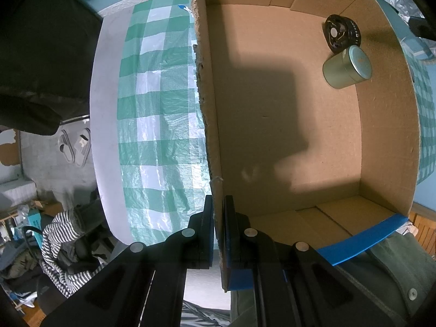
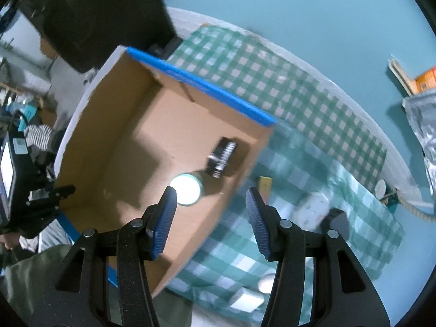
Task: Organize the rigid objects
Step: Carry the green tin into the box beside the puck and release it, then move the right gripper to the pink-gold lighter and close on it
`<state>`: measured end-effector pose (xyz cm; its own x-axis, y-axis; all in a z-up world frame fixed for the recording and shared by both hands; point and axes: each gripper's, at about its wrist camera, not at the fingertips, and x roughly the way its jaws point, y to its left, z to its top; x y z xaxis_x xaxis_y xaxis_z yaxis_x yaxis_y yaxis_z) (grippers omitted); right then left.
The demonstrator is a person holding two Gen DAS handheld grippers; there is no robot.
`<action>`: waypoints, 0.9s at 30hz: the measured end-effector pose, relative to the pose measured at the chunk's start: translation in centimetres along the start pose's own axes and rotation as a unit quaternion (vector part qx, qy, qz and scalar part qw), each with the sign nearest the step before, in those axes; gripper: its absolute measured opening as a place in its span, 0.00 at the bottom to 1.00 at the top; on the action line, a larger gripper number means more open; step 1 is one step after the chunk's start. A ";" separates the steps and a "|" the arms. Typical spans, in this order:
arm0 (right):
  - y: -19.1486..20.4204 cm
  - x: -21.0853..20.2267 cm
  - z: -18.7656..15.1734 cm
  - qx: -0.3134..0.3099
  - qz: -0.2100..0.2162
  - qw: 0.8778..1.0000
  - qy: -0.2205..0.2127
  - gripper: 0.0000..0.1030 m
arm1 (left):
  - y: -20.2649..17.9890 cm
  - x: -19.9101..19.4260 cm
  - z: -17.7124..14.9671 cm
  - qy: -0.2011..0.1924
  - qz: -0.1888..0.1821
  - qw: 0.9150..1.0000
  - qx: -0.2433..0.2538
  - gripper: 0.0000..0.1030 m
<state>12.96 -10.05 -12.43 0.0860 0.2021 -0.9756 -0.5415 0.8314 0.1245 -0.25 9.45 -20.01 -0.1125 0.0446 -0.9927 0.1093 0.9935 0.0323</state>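
1. Cardboard box (image 1: 286,125) is the centre of all this. It sits on the green-and-white checked cloth (image 1: 158,125), open at the top, plain brown corrugated board with blue tape (image 1: 362,238) along the rim and a ragged torn edge on one wall.
2. Two things are already inside, both in one corner, touching or nearly so: a round pale-green tin (image 1: 347,66) lying on its side, smooth metal with a flat lid, and a black ribbed disc-shaped part (image 1: 342,34) leaning behind it, maybe a small fan.
3. Left gripper (image 1: 218,218) is pinched narrow on the torn wall of the box, one finger outside, one inside. Looks like it's bracing the box.
4. Right gripper (image 2: 209,204) hangs above the box with its fingers spread wide and nothing between them. That view is blurry, so it's probably moving.
5. More stuff waits on the cloth beside the box: a white box (image 2: 246,301), a small yellow block (image 2: 265,186), a pale bundle (image 2: 313,209). Too smeared to name better.
6. What could go wrong, my guess: thin cardboard flexes, so a hard tug from the left could tip or slide the box on that slick plastic cloth. The tin on its side could also roll if the box gets jolted.
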 end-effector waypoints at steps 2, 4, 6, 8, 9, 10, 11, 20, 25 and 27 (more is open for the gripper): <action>-1.2 -0.2 -0.5 0.014 -0.002 1.000 -0.001 0.51 | 0.0 -0.1 0.0 0.000 0.001 1.000 0.001 0.06; -2.6 -0.1 -0.9 0.031 -0.003 1.000 0.002 0.51 | -0.1 -0.1 0.0 0.000 0.001 1.000 0.001 0.06; -3.7 0.2 -1.4 0.045 -0.005 0.999 0.005 0.51 | 0.0 -0.2 0.0 0.000 0.001 1.000 0.001 0.06; -4.5 0.5 -1.8 0.055 -0.004 0.998 0.009 0.51 | -0.1 -0.2 0.0 0.000 0.002 1.000 0.001 0.06; -4.9 0.7 -2.0 0.061 -0.003 0.998 0.012 0.51 | -0.1 -0.2 0.0 0.000 0.003 1.000 0.002 0.06; -5.3 1.0 -2.2 0.065 -0.003 0.998 0.015 0.51 | -0.1 -0.3 0.0 0.001 0.003 1.000 0.002 0.06; -5.5 1.2 -2.3 0.068 -0.003 0.998 0.017 0.51 | -0.1 -0.3 0.1 0.001 0.003 1.000 0.002 0.06; -8.1 4.0 -3.3 0.110 0.017 0.993 0.038 0.51 | 0.0 -0.5 0.1 0.001 0.004 1.000 0.002 0.06; -9.3 6.2 -3.3 0.129 0.027 0.990 0.054 0.51 | 0.1 -0.5 0.1 0.001 0.004 1.000 0.001 0.06; -9.6 7.2 -3.2 0.135 0.030 0.988 0.061 0.51 | 0.1 -0.5 0.2 0.002 0.003 1.000 0.000 0.06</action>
<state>16.11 -18.27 -21.22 -0.0502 0.2055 -0.9774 -0.2977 0.9310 0.2111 -0.02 9.49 -19.55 -0.1148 0.0511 -0.9921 0.1097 0.9932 0.0385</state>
